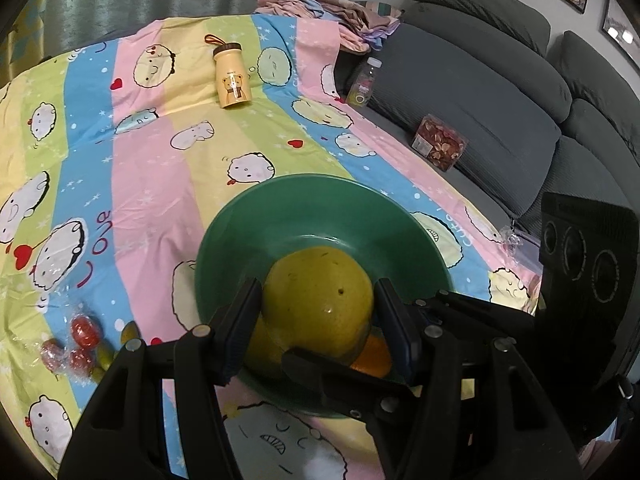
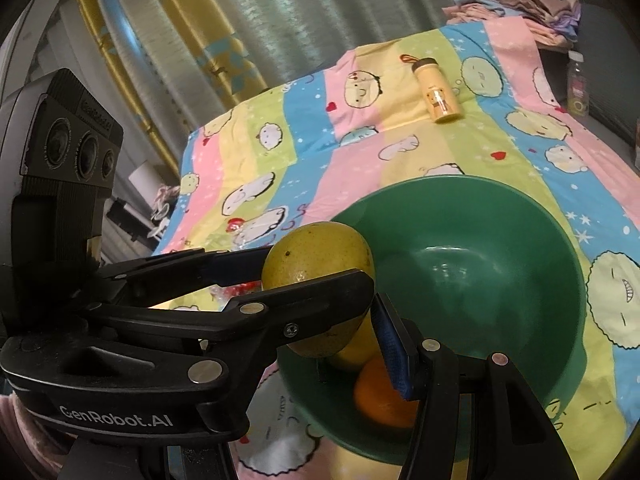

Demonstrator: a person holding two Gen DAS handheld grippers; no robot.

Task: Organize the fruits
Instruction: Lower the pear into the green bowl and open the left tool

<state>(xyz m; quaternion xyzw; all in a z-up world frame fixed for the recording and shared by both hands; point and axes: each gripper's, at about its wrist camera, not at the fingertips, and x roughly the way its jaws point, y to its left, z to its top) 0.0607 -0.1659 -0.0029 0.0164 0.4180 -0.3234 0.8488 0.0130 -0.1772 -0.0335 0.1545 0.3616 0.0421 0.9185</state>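
My left gripper (image 1: 318,286) is shut on a large yellow-green fruit (image 1: 316,308) and holds it over the near side of a green bowl (image 1: 280,208). An orange (image 1: 374,358) lies in the bowl under it. In the right wrist view the left gripper (image 2: 316,274) comes in from the left with that fruit (image 2: 316,252) above the bowl (image 2: 500,240). Of my right gripper (image 2: 332,360), only one blue-padded finger (image 2: 394,350) shows. It rests beside a second yellow fruit (image 2: 356,346), above the orange (image 2: 380,400). The other finger is hidden.
Small red and green fruits in clear wrap (image 1: 80,340) lie left of the bowl on the cartoon-print cloth (image 1: 140,184). A yellow bottle (image 1: 232,80) stands at the back. On the grey sofa (image 1: 500,100) are a clear bottle (image 1: 364,82), a snack box (image 1: 440,142) and folded cloths (image 1: 332,12).
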